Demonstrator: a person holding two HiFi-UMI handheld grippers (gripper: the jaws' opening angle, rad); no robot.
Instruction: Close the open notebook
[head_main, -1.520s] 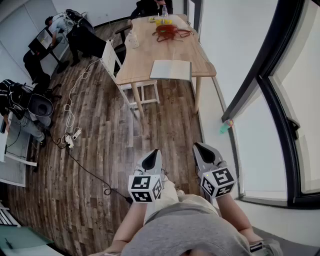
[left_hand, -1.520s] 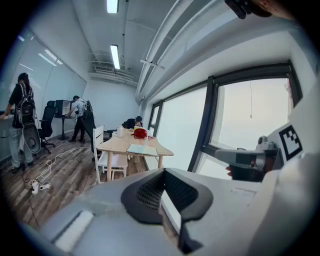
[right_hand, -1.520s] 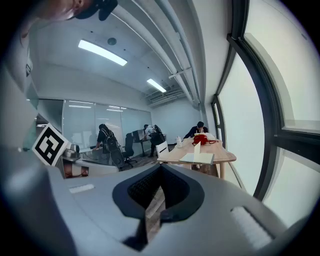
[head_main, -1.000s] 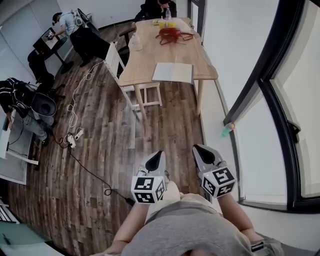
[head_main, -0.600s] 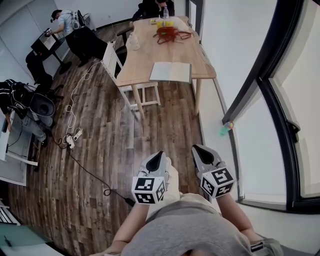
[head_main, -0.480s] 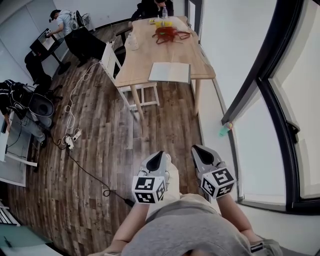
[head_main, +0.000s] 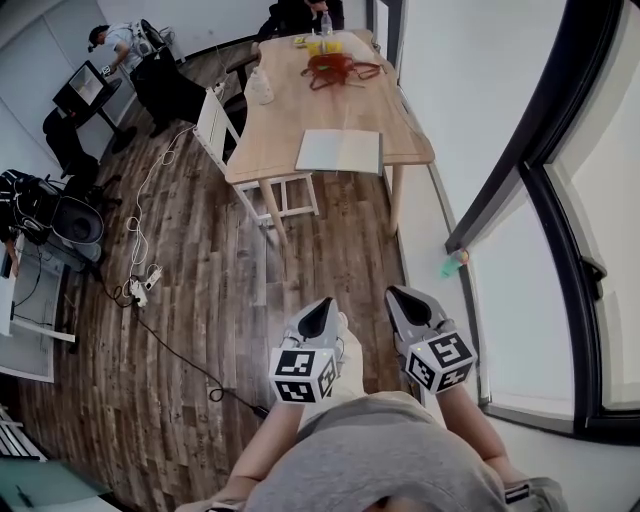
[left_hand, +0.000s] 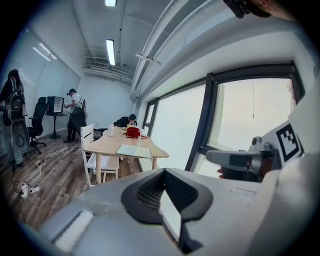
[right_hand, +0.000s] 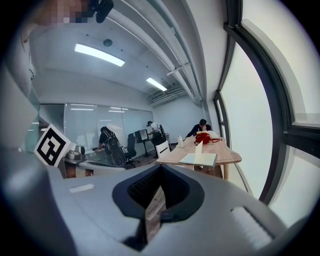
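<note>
Notebook still open on table; slightly nearer vs. before.

The person is holding the left tool and the right tool side by side in front of the body, a little apart, both pointing forward and slightly downward. Each tool's jaws are sitting together with nothing between them, and the marker cube on each tool is facing up toward the head. The left forearm is reaching in from the lower left and the right forearm from the lower right, both running forward to the tools.
</note>
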